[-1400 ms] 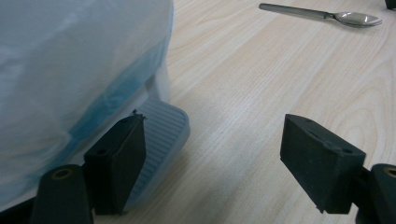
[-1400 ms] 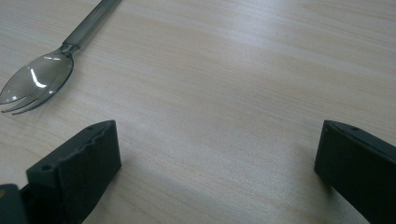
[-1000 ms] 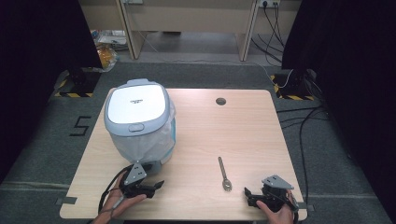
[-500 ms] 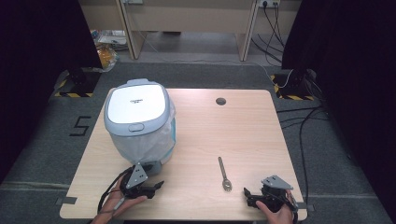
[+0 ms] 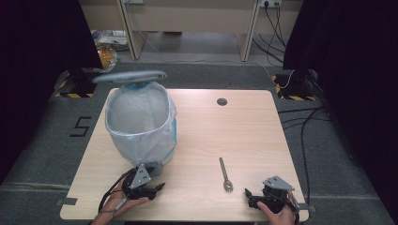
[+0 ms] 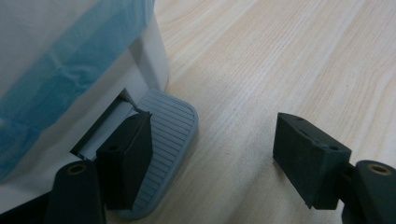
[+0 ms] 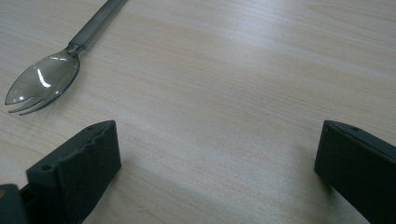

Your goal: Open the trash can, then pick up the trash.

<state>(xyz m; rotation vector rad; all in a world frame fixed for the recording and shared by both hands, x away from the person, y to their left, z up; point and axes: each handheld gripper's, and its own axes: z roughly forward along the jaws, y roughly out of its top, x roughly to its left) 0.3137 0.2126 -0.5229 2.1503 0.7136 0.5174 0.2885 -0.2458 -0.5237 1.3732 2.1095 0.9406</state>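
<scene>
While the left gripper [image 5: 149,190] presses 1 of its 2 jaws down on the grey pedal [image 6: 163,140] of the bin [image 5: 141,124], the lid [image 5: 129,76] stands tipped up behind the rim, so the step in hand looks like holding the bin open for the spork [image 5: 225,174]. To do that well, the weight should stay on the middle of the pedal, straight down; the jaw sits near the pedal's inner end, close to the slot in the bin's wall, and a slide sideways could let the pedal spring up and drop the lid. The left gripper's jaws stand wide apart and clamp nothing: 1 lies on the pedal, the other hangs over bare wood.

The right gripper [image 5: 263,199] rests near the front right corner of the desk [image 5: 263,126], its jaws also spread wide and empty, with the spork just beyond them, toward the middle of the front edge. It will likely have to close across the thin handle, which lies flat on the wood and gives little to bite on.

The bin stands on the left half of the desk, its front close to the left gripper. It is a rounded white plastic body lined with a thin, crinkled, see-through bag that folds over the rim, with a blue band showing through. The pedal is ribbed with fine ridges and has rounded corners. The spork is smoky, glossy clear plastic with short tines. The desk is pale wood grain with a round cable hole [image 5: 222,101] near its back edge.
</scene>
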